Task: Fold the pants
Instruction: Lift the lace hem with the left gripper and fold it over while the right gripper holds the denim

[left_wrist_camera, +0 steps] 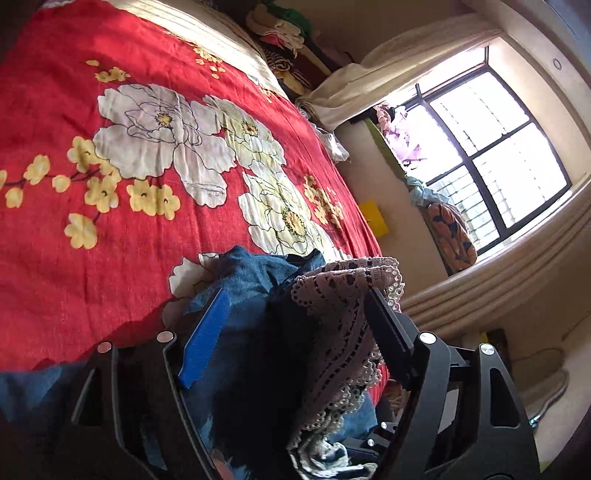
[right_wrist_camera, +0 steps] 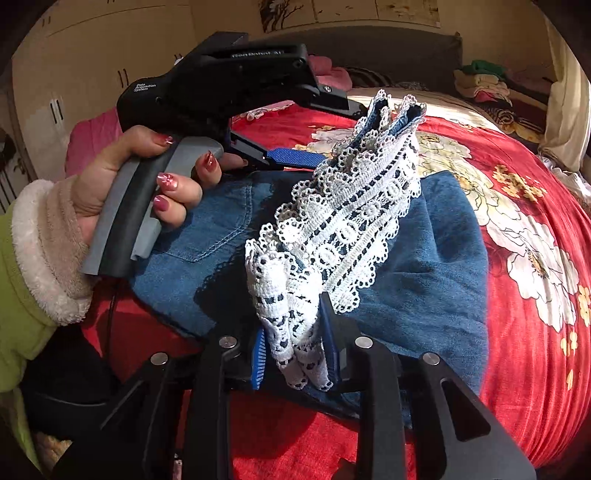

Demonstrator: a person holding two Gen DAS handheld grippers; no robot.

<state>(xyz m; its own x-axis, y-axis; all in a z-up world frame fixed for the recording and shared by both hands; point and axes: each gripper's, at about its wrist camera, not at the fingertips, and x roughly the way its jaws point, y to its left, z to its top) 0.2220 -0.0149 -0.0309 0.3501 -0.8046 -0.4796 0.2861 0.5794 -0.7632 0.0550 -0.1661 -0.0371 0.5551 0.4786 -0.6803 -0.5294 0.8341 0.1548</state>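
**Holding lace hem of jeans up between both grippers**

Lying on the bedspread [right_wrist_camera: 517, 177], denim pants [right_wrist_camera: 436, 266] spread flat, back pocket side toward the person's hand, lace hem [right_wrist_camera: 343, 236] lifted off the fabric. Long axis of the lifted lace strip running from lower centre up to upper right in right wrist view, tilted, both ends pinched.

Right gripper [right_wrist_camera: 295, 354]: at bottom of right wrist view, blue pads [right_wrist_camera: 258, 354] closed onto bunched lower end of lace, lace squeezed between both fingers. Left gripper [right_wrist_camera: 354, 122]: reaching in from upper left of same view, black body angled down toward far end of the strip. Seen from left wrist cam, left gripper [left_wrist_camera: 299, 314] w/ fingers fairly wide apart, denim and lace bunched between them; lace draped against the right-side finger, blue pad [left_wrist_camera: 203, 336] on the other side against denim. Firm clamp or not – cannot tell.

Left hand [right_wrist_camera: 147, 184] wrapped round grey handle, painted nails, thumb on top, fluffy white cuff and green sleeve at wrist.

Surface: bed w/ red bedspread, big white and yellow flower print; pants near the edge closest to the person. Pale pillow [left_wrist_camera: 207, 33] at far end in left wrist view. Room: pile of clothes [right_wrist_camera: 484, 81] beside the head of the bed, window [left_wrist_camera: 491, 155] w/ dark frame and bright light, cream curtain above it, wardrobe doors [right_wrist_camera: 92, 55] behind the hand, headboard [right_wrist_camera: 388, 51] grey.
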